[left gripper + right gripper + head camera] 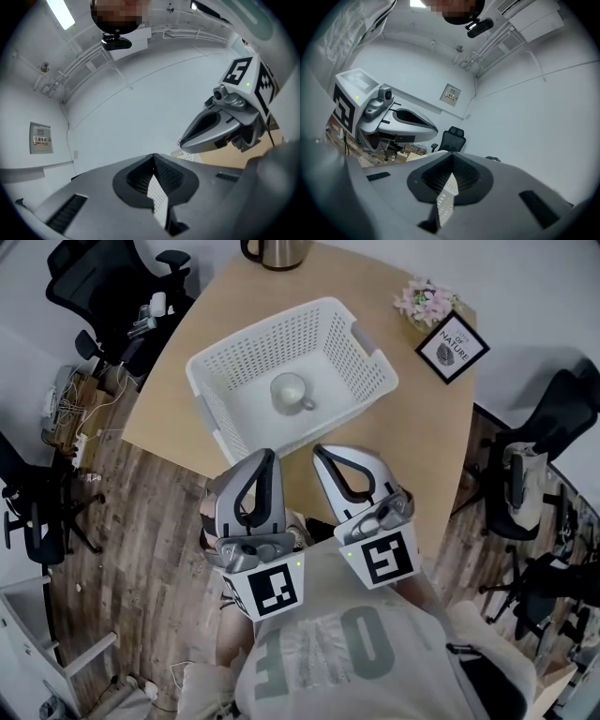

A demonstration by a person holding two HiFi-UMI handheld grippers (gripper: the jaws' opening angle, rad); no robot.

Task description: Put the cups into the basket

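A white cup (291,393) stands upright on the floor of the white lattice basket (364,360), in the middle of the wooden table (422,437). No other cup shows on the table. Both grippers are held close to the person's chest, short of the table's near edge, and point up toward the basket. My left gripper (266,457) is shut with nothing in it. To its right, my right gripper (322,453) is shut and holds nothing too. In the left gripper view the jaws (153,158) meet against a bare wall. The right gripper view shows its jaws (451,159) closed the same way.
A metal kettle (275,251) stands at the table's far edge. A flower pot (425,302) and a framed sign (452,346) sit at the far right corner. Office chairs (112,287) stand around the table on the wooden floor, with more at the right (548,437).
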